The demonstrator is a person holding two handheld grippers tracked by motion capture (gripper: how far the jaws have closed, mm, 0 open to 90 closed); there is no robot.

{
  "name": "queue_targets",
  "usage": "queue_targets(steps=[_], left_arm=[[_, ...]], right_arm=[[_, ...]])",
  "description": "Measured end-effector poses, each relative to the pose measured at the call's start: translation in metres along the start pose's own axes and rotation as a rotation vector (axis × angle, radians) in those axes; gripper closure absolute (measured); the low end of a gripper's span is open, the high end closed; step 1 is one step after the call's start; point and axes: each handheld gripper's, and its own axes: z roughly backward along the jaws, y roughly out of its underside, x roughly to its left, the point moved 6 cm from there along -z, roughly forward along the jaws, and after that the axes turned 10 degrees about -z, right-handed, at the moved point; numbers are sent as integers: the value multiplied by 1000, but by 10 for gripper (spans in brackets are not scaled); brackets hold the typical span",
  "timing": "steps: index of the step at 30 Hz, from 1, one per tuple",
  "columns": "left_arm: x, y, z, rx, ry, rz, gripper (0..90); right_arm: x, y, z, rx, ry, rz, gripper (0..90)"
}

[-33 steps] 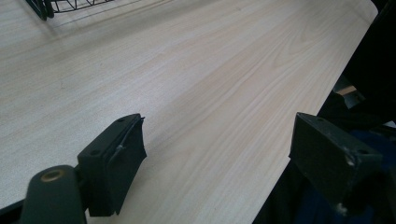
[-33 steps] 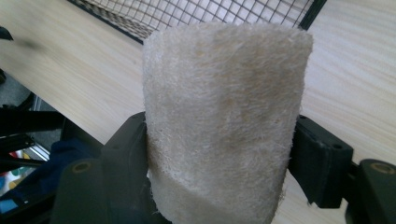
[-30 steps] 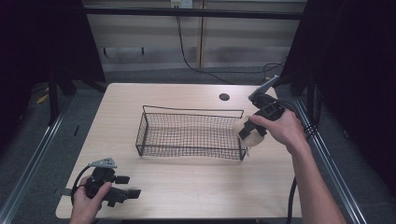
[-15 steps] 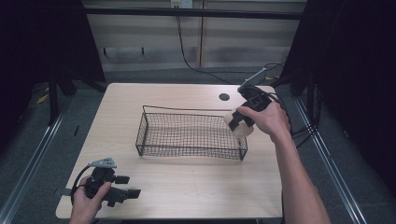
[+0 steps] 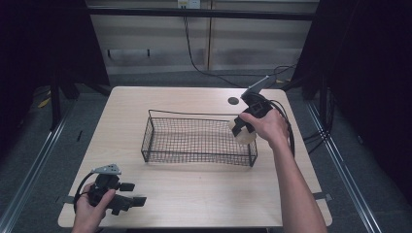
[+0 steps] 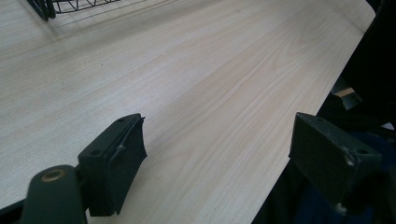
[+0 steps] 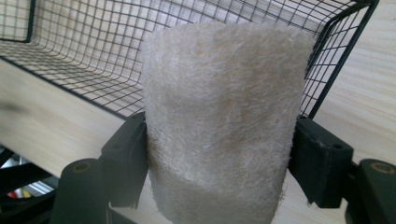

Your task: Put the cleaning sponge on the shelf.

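My right gripper (image 5: 241, 130) is shut on a pale, fibrous sponge-like block (image 5: 244, 137), held above the right end of a black wire basket (image 5: 197, 141). In the right gripper view the block (image 7: 219, 121) stands between both black jaws, with the basket's mesh (image 7: 84, 51) just beyond it. My left gripper (image 5: 133, 193) rests low at the table's front left corner, held by a hand, its jaws open. In the left gripper view the jaws of the left gripper (image 6: 219, 158) stand wide apart over bare wood, and a corner of the basket (image 6: 51, 7) shows at top left.
The light wooden table (image 5: 194, 194) has a round cable hole (image 5: 233, 101) at the back right. Cables trail off the right edge. Metal rails run along both sides on the floor. The table's front edge lies close to the left gripper.
The right hand has carried the block leftward and slightly down, from outside the basket's right end to over its right end. The left gripper has stayed put.
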Motion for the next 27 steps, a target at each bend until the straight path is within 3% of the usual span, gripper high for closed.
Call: queue_targets(steps=[7,17,27], left_arm=[[0,0,0,0,2,-1,179],[-1,0,0,2,6,-4,178],[-1,-1,1,-6,2,0,178]], right_arm=[[-7,1,-17,10,-1,-52,283],[-11,7,-39,33,4,-84,283],[-16,11,-50,27,2,-105,283]])
